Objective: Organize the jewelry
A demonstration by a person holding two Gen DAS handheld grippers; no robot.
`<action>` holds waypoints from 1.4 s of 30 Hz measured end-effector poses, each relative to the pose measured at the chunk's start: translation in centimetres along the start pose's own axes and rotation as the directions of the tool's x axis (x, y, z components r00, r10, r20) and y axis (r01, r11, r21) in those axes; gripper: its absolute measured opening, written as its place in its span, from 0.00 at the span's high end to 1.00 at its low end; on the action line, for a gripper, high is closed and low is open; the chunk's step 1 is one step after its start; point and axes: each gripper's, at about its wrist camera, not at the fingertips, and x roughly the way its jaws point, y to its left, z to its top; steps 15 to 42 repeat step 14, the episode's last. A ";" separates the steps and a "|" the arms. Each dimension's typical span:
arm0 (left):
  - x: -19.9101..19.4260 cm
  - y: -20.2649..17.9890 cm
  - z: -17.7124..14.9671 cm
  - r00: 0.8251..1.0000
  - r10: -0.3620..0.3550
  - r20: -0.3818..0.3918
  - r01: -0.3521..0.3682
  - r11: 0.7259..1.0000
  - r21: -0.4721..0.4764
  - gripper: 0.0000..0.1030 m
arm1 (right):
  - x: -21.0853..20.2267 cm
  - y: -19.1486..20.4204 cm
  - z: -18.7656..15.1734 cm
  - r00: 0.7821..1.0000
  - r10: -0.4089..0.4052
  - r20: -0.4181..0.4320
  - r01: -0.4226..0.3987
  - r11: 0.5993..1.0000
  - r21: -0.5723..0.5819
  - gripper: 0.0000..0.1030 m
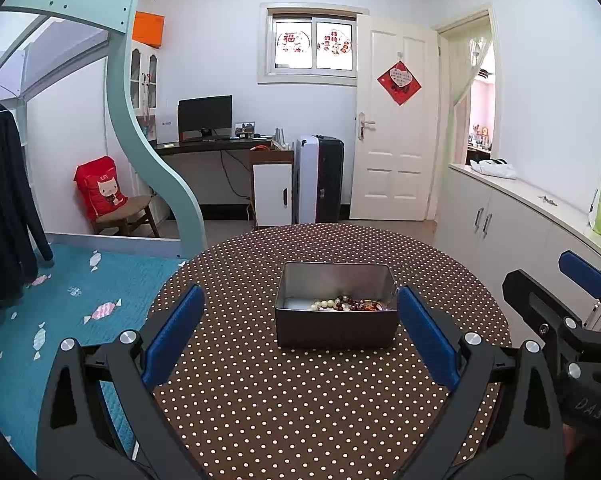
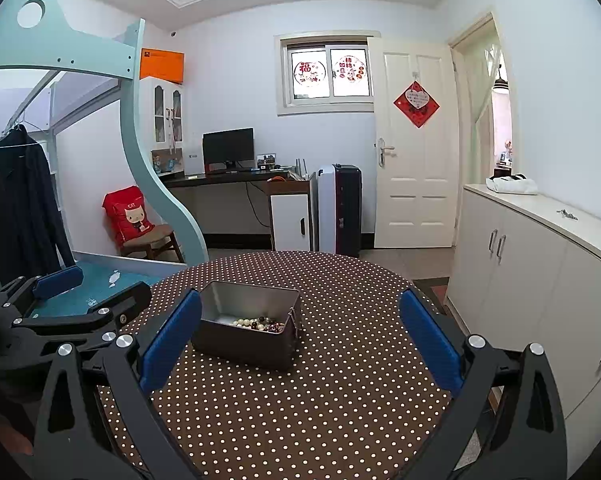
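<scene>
A: The left gripper (image 1: 300, 332) and the right gripper (image 2: 300, 340), both spread wide and empty, hover over the polka-dot counter (image 1: 300, 400).

B: And the jewelry?

A: Beaded bracelets (image 1: 350, 304) lie heaped inside the open metal tin (image 1: 334, 330), mid-counter. No loose pieces show outside it, so gathering looks done; any sorting or closing seems left.
</scene>
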 end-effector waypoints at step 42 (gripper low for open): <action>-0.1 0.2 -0.1 1.000 0.001 0.005 -0.001 1.000 -0.005 0.06 | -0.1 0.2 -0.1 1.000 0.010 0.006 -0.010 1.000 0.000 0.07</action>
